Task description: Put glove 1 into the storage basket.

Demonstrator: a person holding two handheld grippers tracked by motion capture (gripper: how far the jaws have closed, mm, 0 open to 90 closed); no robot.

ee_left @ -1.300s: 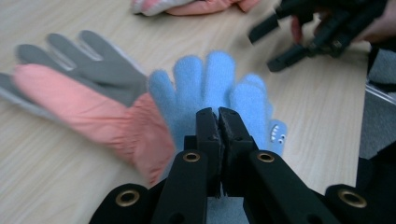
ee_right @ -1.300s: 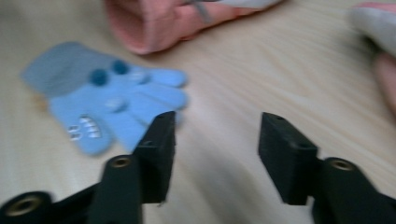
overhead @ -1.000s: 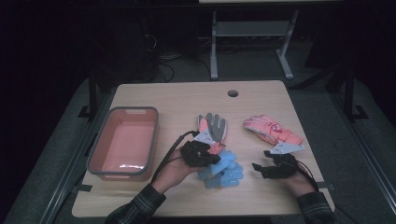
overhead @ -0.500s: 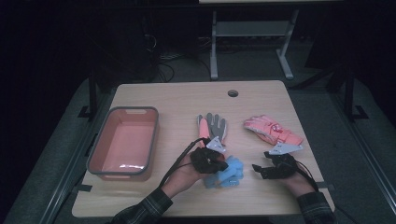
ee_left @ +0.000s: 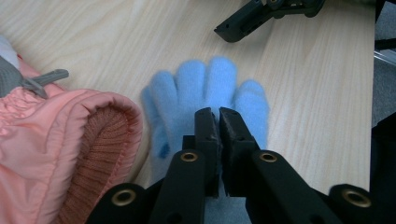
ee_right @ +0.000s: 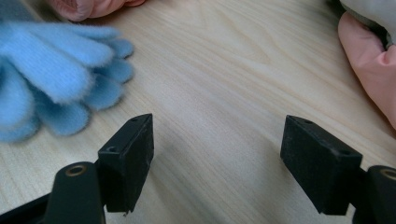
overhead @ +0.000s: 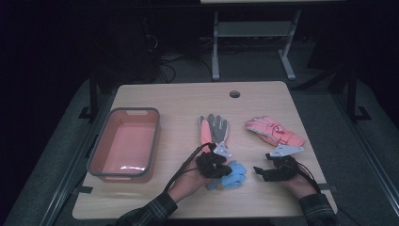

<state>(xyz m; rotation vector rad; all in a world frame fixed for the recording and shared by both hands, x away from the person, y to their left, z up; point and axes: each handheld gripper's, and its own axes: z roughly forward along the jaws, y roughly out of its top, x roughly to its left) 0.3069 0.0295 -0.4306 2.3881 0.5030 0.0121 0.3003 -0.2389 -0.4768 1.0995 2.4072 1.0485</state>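
Observation:
A fuzzy light-blue glove (overhead: 234, 177) (ee_left: 205, 79) (ee_right: 42, 60) lies flat on the wooden table near its front edge. My left gripper (overhead: 221, 167) (ee_left: 218, 112) hangs over the glove's palm with its jaws almost together; I see no fabric between them. A pink padded glove with a brown knit cuff (ee_left: 60, 140) and grey palm (overhead: 215, 128) lies just beside it. To the right, my right gripper (overhead: 258, 170) (ee_right: 217, 135) rests low over bare wood, open, with nothing between its jaws. Its tips point at the blue glove.
A pink tray (overhead: 123, 113) with a grey rim stands at the table's left. Another pink glove (overhead: 275, 132) (ee_right: 369, 56) lies behind the right gripper. A round hole (overhead: 234, 94) sits near the table's far edge. Dark floor and a metal frame lie beyond.
My left hand has moved right and down, from beside the grey-and-pink glove onto the blue glove. The right hand has stayed put.

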